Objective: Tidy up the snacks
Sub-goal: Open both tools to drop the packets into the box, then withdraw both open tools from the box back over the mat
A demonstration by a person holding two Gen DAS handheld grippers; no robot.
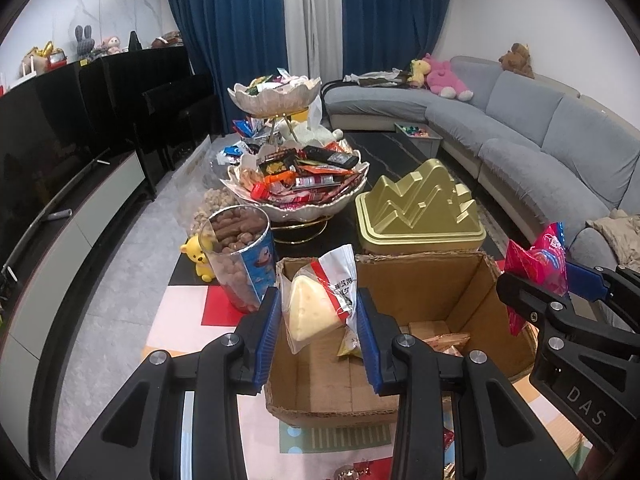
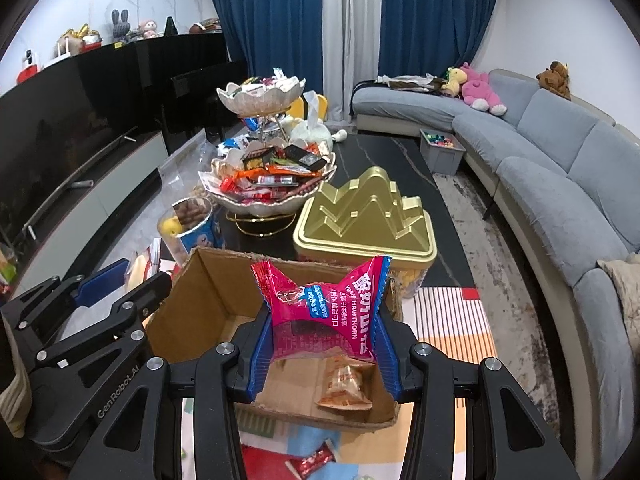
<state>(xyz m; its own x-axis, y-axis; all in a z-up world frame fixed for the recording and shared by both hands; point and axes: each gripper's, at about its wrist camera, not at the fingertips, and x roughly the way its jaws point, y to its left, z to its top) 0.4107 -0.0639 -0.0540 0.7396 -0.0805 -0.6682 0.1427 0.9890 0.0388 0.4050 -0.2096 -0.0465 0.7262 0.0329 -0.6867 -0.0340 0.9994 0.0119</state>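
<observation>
My left gripper (image 1: 318, 320) is shut on a clear packet with a pale wedge-shaped cake (image 1: 316, 308), held over the left part of an open cardboard box (image 1: 472, 280). My right gripper (image 2: 322, 340) is shut on a pink hawthorn snack packet (image 2: 326, 312), held over the same box (image 2: 200, 304). Small orange packets (image 2: 344, 388) lie on the box floor. The right gripper with its pink packet also shows in the left wrist view (image 1: 538, 276); the left gripper shows in the right wrist view (image 2: 120, 284).
Behind the box stand a gold mountain-shaped tin (image 1: 420, 216), a two-tier bowl stand full of snacks (image 1: 300, 184) and a tub of brown snacks (image 1: 240, 256). A yellow bear figure (image 1: 198, 256) sits at the table edge. Loose red packets (image 2: 316, 460) lie in front of the box.
</observation>
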